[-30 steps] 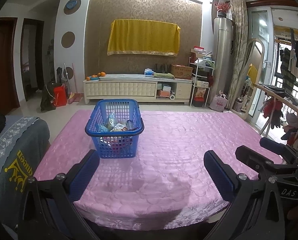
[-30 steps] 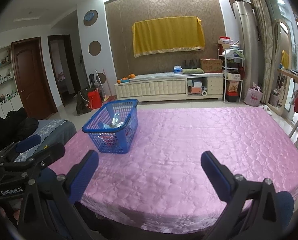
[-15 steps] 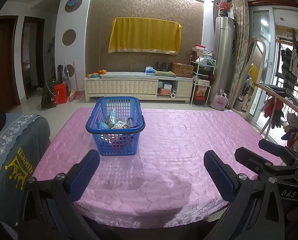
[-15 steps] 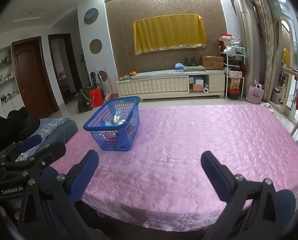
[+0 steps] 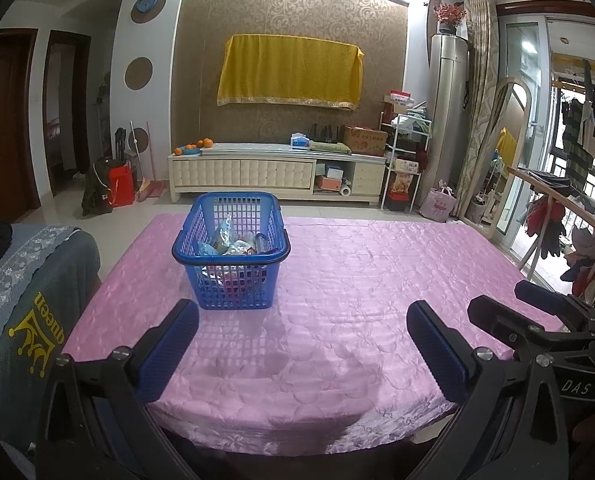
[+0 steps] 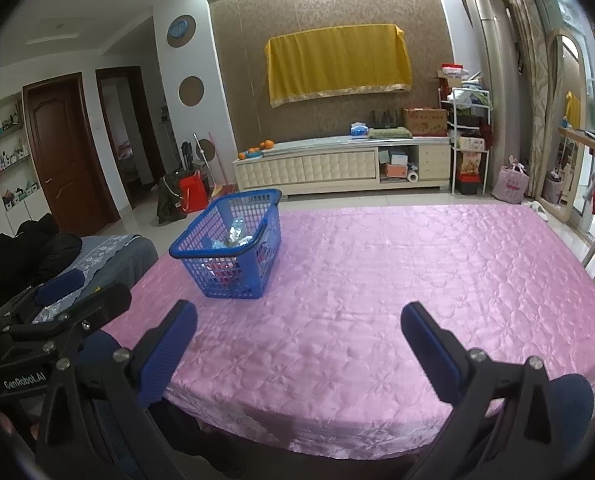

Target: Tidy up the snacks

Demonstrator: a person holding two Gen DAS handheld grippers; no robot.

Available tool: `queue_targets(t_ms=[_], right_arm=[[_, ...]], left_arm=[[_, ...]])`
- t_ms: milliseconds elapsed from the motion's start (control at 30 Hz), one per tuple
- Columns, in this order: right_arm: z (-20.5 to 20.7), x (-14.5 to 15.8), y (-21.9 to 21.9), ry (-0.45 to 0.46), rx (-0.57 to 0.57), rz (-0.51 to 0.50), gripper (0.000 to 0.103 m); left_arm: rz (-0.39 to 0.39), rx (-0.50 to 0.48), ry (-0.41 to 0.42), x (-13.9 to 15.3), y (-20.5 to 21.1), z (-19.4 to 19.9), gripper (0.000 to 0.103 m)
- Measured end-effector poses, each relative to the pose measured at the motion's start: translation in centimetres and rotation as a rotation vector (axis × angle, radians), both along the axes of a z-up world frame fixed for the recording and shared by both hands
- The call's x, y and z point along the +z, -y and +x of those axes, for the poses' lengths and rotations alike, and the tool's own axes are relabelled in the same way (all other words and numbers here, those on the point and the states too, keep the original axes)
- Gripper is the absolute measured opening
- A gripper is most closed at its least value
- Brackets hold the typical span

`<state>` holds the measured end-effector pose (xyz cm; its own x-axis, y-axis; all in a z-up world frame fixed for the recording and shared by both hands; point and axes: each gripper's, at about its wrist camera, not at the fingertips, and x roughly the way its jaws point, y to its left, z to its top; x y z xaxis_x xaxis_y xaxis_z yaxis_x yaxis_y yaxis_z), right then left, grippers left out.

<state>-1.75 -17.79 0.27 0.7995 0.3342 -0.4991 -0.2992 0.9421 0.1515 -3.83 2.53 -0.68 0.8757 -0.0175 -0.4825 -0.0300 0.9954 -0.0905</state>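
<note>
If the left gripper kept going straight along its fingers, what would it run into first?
Probably the pink tablecloth itself: the left gripper is open and aims just right of the blue basket, which sits nearer its left finger. Depth is uncertain.

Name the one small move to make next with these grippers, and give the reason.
Probably ease the left gripper forward toward the blue basket. Both it and the right gripper are open and empty, near the edge of the pink tablecloth. The snack packets all lie in the basket, which stands closer to the left gripper's line.
</note>
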Motion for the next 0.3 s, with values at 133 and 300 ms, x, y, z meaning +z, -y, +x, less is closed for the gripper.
queue_targets(t_ms=[133, 300], right_arm=[[0.02, -0.04, 0.01, -0.005, 0.002, 0.003, 0.103], [0.0, 0.0, 0.16, -0.008, 0.002, 0.004, 0.103]], left_arm=[[-0.001, 0.001, 0.0, 0.04, -0.06, -0.05, 0.103], [-0.006, 0.003, -0.005, 0.01, -0.09, -0.1, 0.103]])
